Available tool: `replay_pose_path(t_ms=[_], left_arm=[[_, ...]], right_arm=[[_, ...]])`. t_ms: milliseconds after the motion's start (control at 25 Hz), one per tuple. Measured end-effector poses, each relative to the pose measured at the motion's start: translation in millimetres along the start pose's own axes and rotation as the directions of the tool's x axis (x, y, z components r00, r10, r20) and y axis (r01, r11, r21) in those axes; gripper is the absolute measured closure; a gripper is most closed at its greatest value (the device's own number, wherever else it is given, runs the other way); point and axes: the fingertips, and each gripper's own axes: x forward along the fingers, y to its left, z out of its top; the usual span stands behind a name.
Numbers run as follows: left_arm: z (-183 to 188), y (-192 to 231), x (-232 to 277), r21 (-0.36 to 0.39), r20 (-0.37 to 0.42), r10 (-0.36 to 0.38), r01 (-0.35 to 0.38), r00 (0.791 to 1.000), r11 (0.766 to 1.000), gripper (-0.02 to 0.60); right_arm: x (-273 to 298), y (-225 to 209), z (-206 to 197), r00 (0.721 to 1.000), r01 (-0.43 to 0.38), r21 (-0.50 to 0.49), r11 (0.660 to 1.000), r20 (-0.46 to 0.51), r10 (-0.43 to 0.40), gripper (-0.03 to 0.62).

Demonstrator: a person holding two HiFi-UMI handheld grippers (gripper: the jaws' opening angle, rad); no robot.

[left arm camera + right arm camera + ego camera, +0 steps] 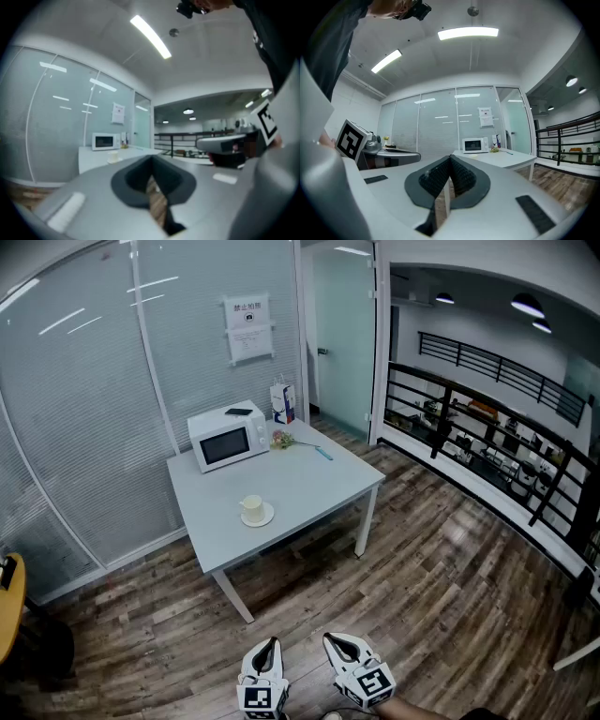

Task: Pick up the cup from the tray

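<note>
A pale cup (251, 505) stands on a small round saucer-like tray (266, 518) near the front of the grey table (309, 488), far ahead of me. Both grippers hang low over the wooden floor, well short of the table. My left gripper (271, 643) is shut with nothing in it, and my right gripper (331, 639) beside it is shut and empty too. In the left gripper view the closed jaws (151, 160) point toward the table, where the cup (114, 156) shows small. In the right gripper view the closed jaws (450, 158) face the same table.
A white microwave (228, 435) sits at the table's back, with a carton (282, 401), a small bunch of flowers (284, 439) and a blue pen (323, 454). A glass wall runs behind, a black railing (487, 427) stands at right, and a yellow tabletop edge (7, 601) shows at left.
</note>
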Motion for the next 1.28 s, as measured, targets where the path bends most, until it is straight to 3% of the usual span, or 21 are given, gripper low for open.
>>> replay_pose_path(t_ms=[640, 920, 1280], left_arm=[[2.3, -15.8, 18.5, 0.029, -0.020, -0.019, 0.019, 1.000, 0.999, 0.577], [0.5, 12.6, 68.7, 0.018, -0.031, -0.048, 0.048, 0.998, 0.999, 0.577], [21.9, 86.1, 156.3, 0.013, -0.002, -0.095, 0.095, 0.995, 0.995, 0.577]], right_arm=[[-14.1, -27.8, 24.9, 0.993, 0.039, 0.009, 0.999, 0.112, -0.039, 0.589], [33.1, -56.3, 31.1, 0.992, 0.055, 0.033, 0.998, 0.109, -0.058, 0.589], [136.6, -88.1, 53.7, 0.992, 0.087, -0.011, 0.996, 0.090, -0.086, 0.589]])
